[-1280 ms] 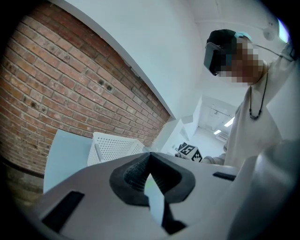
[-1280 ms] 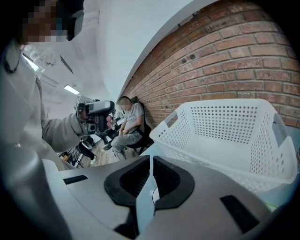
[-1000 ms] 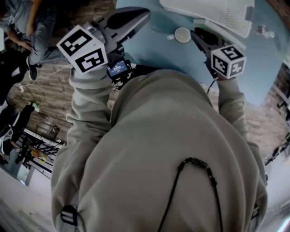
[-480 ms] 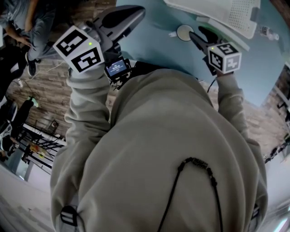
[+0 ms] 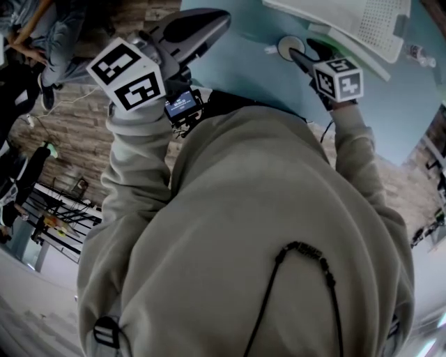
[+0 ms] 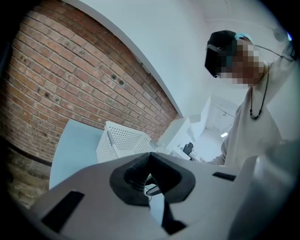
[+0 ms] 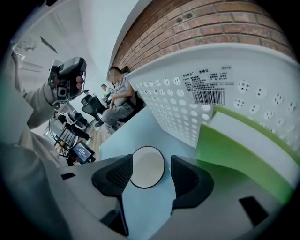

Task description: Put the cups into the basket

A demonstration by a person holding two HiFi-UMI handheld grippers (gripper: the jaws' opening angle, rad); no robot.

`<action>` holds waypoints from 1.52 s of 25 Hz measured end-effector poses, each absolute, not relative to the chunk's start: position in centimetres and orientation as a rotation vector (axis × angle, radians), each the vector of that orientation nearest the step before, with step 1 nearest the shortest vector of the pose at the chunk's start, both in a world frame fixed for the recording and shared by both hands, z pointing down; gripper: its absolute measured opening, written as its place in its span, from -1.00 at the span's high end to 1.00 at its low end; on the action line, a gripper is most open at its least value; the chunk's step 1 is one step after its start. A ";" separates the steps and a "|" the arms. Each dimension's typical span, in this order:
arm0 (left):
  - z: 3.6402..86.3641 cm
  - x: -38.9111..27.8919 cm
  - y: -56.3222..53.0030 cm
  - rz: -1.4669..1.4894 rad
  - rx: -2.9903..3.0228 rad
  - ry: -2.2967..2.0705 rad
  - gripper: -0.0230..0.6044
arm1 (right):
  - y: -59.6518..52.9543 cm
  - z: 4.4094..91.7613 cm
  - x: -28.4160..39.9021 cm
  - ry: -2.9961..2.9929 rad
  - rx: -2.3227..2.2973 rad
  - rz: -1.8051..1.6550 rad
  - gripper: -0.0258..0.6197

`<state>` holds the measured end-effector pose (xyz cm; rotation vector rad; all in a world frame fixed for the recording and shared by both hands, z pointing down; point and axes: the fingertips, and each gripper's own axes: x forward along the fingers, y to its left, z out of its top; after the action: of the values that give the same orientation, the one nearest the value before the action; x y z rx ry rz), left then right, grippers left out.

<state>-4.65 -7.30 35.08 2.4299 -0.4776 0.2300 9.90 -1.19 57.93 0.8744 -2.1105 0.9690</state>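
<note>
A white cup stands on the light blue table, just left of the white perforated basket. My right gripper reaches up to it. In the right gripper view the cup shows its round rim between the two dark pads; the jaws are opening and do not press on it. The basket rises right behind the cup. My left gripper hovers over the table's left edge, shut and empty; in its own view the left gripper has its pads meeting, with the basket far ahead.
A green and white flat object lies against the basket's foot, right of the cup. A brick wall backs the table. People and equipment stand on the floor to the left. My hooded torso fills the lower head view.
My right gripper has moved forward until its jaws sit beside the cup. The left gripper has stayed about where it was.
</note>
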 end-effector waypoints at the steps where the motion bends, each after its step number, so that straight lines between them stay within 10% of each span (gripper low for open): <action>1: 35.3 -4.7 -7.2 0.235 2.426 -0.478 0.94 | -1.2 58.3 9.9 -2.103 0.867 0.970 0.17; 11: 34.7 -5.1 -7.8 0.190 2.431 -0.509 0.94 | -1.6 60.1 9.2 -2.030 0.832 0.891 0.19; 20: 35.0 -5.1 -7.6 0.217 2.430 -0.514 0.94 | -3.1 62.6 10.5 -1.929 0.837 0.765 0.72; 38: 35.7 -5.4 -7.5 0.213 2.419 -0.529 0.94 | -2.4 63.0 10.3 -1.920 0.749 0.750 0.76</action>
<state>-5.38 -7.53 35.72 2.4193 -0.5290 0.2127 10.32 -2.37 63.05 0.7486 -1.9198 0.7502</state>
